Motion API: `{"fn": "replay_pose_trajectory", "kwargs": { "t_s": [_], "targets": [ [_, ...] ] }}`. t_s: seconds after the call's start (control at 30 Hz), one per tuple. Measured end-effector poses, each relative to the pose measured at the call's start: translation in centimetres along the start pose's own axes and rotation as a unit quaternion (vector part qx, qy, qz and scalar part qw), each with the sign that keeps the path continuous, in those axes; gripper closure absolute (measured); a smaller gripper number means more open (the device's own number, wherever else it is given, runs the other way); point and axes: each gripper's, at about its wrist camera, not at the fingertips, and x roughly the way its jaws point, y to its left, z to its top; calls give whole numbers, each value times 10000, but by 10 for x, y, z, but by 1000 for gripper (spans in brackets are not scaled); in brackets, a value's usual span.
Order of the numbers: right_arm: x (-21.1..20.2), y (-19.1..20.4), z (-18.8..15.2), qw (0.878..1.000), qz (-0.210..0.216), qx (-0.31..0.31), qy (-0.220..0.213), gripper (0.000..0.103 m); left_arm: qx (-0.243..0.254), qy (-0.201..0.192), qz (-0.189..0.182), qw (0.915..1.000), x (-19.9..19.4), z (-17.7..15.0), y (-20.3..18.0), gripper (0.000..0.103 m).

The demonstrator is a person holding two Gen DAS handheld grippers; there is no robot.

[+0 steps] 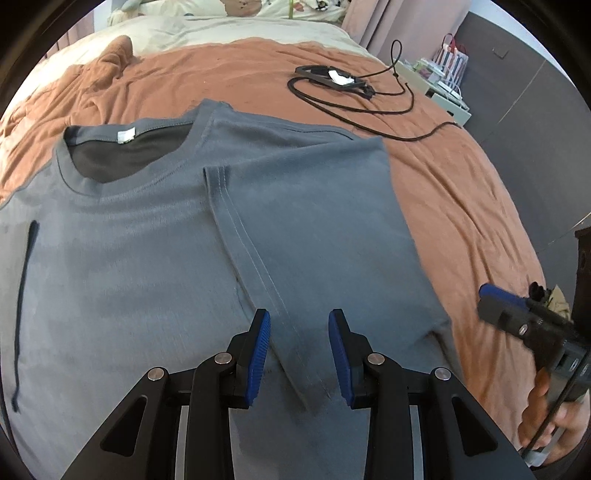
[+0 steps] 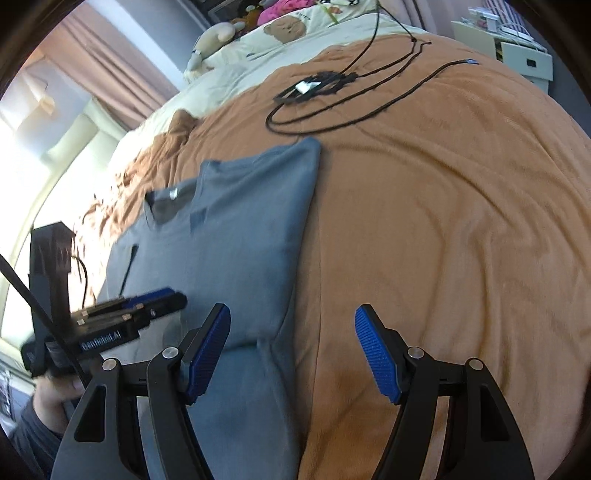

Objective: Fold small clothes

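A grey-blue t-shirt (image 1: pixel 140 258) lies flat on the orange blanket, collar away from me. Its right side with the sleeve (image 1: pixel 314 221) is folded over onto the body. My left gripper (image 1: pixel 300 350) is open and empty, its blue pads astride the folded sleeve's hem, just above the cloth. My right gripper (image 2: pixel 293 350) is open and empty, above the shirt's right folded edge (image 2: pixel 295 258) and the blanket. The right gripper also shows at the right edge of the left wrist view (image 1: pixel 517 317), and the left gripper shows at the left of the right wrist view (image 2: pixel 147 306).
An orange blanket (image 1: pixel 443 192) covers the bed. Black cables and a small black device (image 1: pixel 332 79) lie on it beyond the shirt. A cream duvet and soft toys (image 2: pixel 284 29) sit at the bed's head. A white bedside unit (image 1: pixel 447 99) stands at the far right.
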Motion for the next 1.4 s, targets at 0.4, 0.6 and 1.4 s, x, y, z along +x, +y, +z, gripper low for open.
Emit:
{"fn": "replay_pose_trajectory", "kwargs": {
  "t_s": [0.4, 0.6, 1.4],
  "targets": [
    [31, 8, -15, 9945, -886, -496, 245, 66, -5, 232, -125, 9997, 18, -21, -7, 68],
    [20, -11, -13, 9970, -741, -159, 158, 71, 114, 287, -305, 9991, 17, -27, -20, 69],
    [42, 0, -5, 9987, -469, -212, -10, 68, -124, 134, -327, 9993, -11, -45, 8, 69]
  ]
}}
